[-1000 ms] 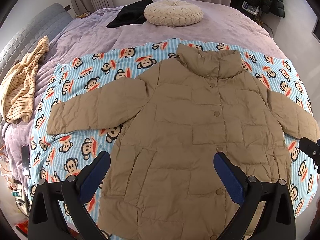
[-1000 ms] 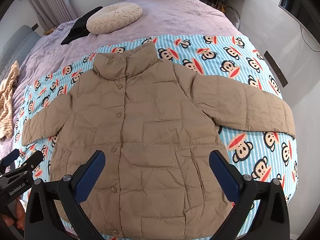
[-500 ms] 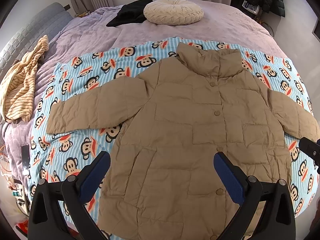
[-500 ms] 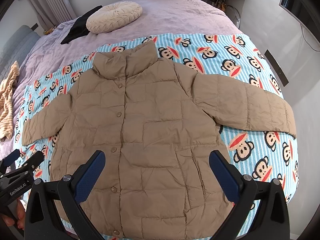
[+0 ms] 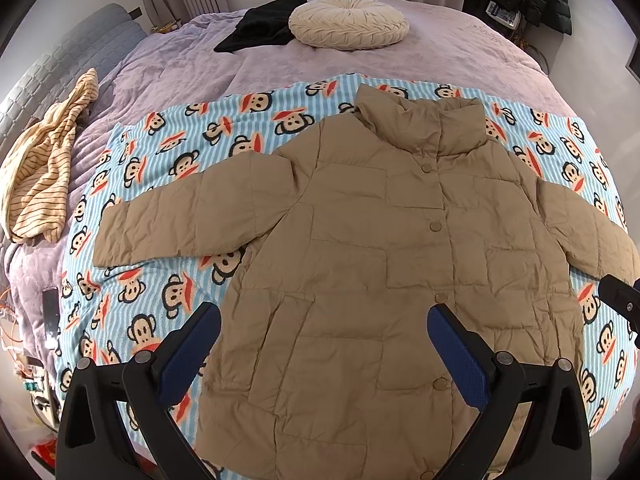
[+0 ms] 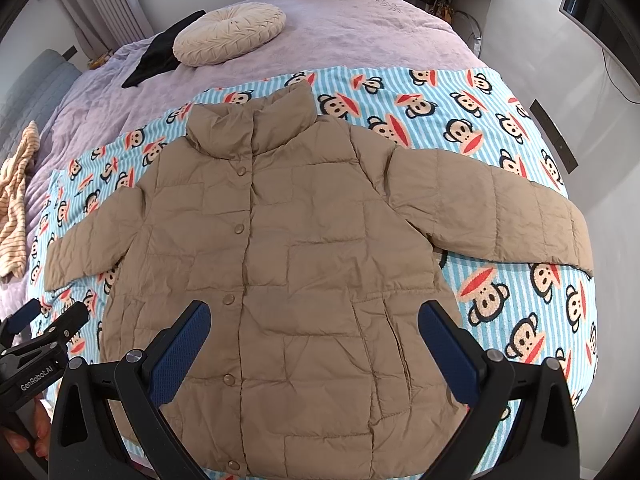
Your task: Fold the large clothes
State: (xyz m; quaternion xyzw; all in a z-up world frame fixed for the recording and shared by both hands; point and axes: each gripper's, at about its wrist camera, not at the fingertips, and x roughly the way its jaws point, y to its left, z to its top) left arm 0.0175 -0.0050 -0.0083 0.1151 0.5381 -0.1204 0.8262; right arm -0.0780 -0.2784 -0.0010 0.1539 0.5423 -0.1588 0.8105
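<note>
Tan puffer jacket (image 6: 280, 248) flat on blanket (image 6: 500, 128); R gripper (image 6: 314, 344) open above hem.

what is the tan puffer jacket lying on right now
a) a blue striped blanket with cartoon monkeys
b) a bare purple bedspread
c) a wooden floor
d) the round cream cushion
a: the jacket lies spread flat, front up and sleeves out, on the blue striped monkey blanket; the round cream cushion sits apart, farther up the bed.
</note>
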